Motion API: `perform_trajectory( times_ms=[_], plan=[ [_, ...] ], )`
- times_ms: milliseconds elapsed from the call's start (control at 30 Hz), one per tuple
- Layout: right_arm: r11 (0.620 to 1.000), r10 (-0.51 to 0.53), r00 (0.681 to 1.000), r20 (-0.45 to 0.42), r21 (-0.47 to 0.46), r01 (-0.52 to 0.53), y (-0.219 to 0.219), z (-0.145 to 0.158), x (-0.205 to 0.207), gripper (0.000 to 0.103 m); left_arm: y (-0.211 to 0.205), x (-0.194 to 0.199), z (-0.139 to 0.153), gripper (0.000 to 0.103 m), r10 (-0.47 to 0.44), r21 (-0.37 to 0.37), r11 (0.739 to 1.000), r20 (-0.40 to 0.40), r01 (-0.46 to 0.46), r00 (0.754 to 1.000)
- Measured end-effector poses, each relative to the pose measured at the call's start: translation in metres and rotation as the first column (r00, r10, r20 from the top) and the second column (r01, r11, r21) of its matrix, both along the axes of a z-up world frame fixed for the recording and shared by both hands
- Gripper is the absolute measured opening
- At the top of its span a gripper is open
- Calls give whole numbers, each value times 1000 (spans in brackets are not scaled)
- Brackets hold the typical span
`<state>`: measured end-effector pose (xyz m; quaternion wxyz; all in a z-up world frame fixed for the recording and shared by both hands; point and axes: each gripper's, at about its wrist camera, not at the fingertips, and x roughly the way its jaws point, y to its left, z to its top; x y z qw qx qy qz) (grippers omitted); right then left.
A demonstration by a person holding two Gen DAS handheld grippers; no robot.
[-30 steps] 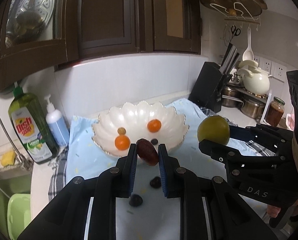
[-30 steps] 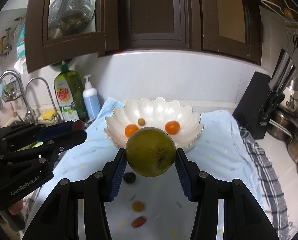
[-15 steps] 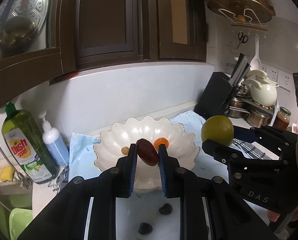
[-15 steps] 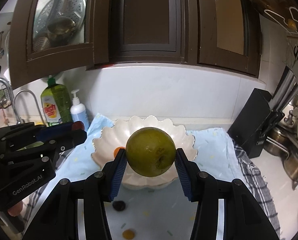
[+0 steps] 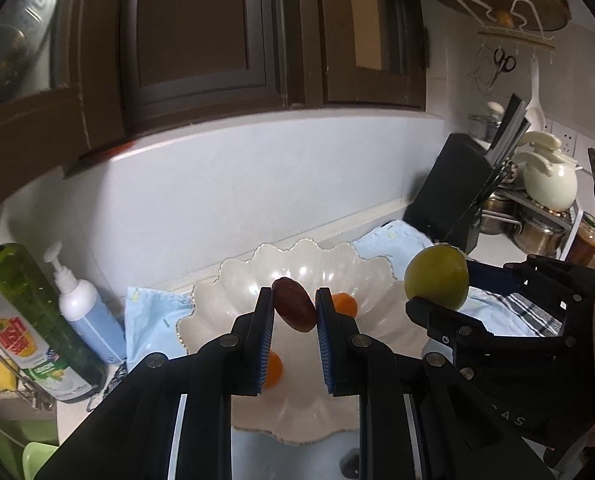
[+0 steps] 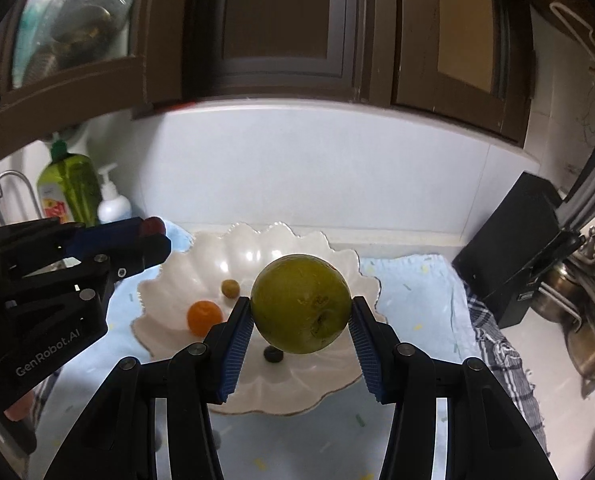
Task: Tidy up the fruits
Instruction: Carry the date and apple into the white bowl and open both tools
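Left wrist view: left gripper closed on dark red oval fruit, pinched crosswise between blue pads, held above white scalloped bowl; presumably positioned for a drop into the bowl. Right wrist view: right gripper spread wide around large green round fruit, pads pressing both flanks, stem dimple facing camera; also suspended over the bowl, likely waiting its turn. Bowl contents visible: orange fruit, small yellowish fruit, small dark fruit; second orange fruit seen only from left side. Bowl resting on pale blue cloth spread over the surface, probably as a clean sorting zone. Legible writing: "GenRobot.AI" on left gripper body, "AS" partly readable on right gripper body, "DISH" fragment on green soap bottle. White pump bottle just beside it, label unreadable. Black knife block well apart at right.
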<state>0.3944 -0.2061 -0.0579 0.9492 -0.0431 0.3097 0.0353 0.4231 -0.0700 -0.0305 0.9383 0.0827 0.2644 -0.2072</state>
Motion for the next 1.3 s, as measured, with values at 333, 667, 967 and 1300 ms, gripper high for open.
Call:
perform_trajectory(
  times_ms=[333,667,967,1300],
  plan=[
    [999,-38,992,-124,-10,37,-12,-40,50,50,-17,58,-39,22,1,50,999,-118,5,993],
    [998,-67,974,-215,-28,62,-20,-69,76,50,-32,95,-75,22,-8,127,991,-217,36,976],
    [997,-77,968,-238,-34,71,-22,-79,85,51,-35,104,-89,24,-3,153,987,-257,43,966],
    [993,-111,972,-206,-60,101,-22,-73,83,64,-23,98,-80,59,16,145,989,-239,20,971]
  ],
)
